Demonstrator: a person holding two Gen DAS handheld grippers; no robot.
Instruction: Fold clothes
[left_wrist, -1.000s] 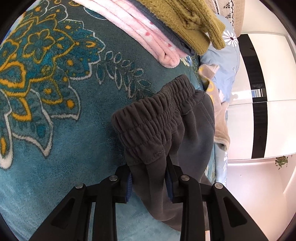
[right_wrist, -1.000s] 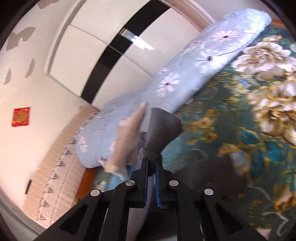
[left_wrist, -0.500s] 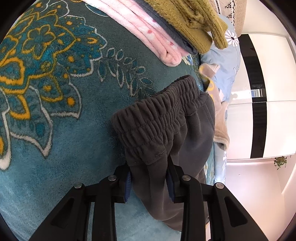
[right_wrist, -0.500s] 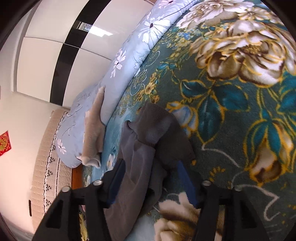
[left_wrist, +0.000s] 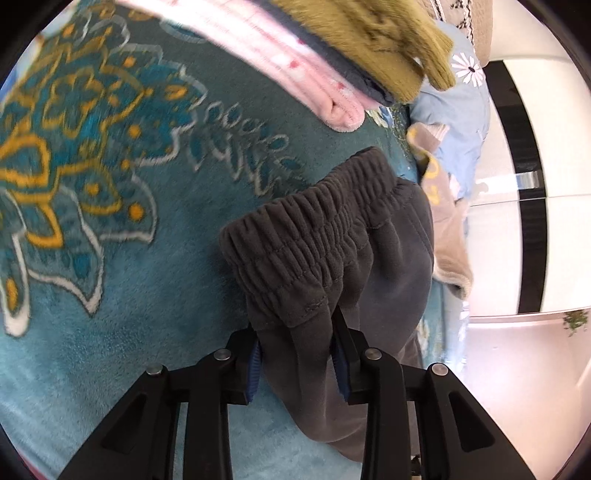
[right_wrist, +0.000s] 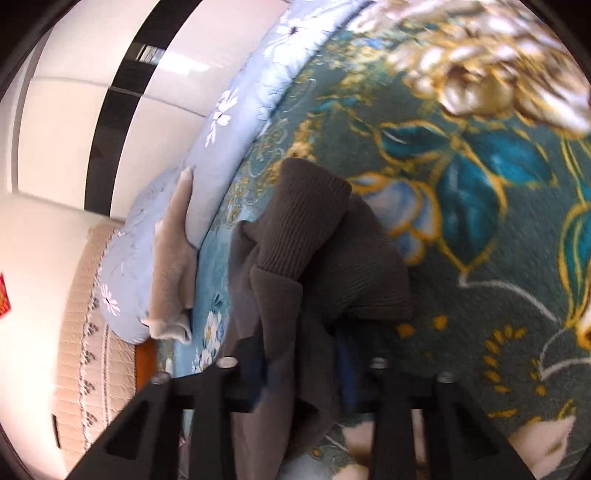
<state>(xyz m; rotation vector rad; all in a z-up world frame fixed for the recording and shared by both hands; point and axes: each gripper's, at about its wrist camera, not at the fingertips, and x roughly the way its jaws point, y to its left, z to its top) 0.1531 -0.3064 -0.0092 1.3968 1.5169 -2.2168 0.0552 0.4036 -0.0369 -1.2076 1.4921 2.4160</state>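
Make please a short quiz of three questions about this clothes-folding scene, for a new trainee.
1. True or false: the left gripper grips the grey sweatpants just below the elastic waistband.
2. Which folded garment lies topmost on the pile? A olive sweater B pink fleece C white towel
3. Fill in: the ribbed cuff shows in the ___ wrist view.

Key: 1 true; 2 A; 3 right.

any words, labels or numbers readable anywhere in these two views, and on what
No text reads clearly.
Yellow marks on the beige garment: perhaps digits, folded, unreadable.
Red wall hanging: cut off at the frame edge, illegible.
Grey sweatpants: no label visible.
Folded stack: no tag showing.
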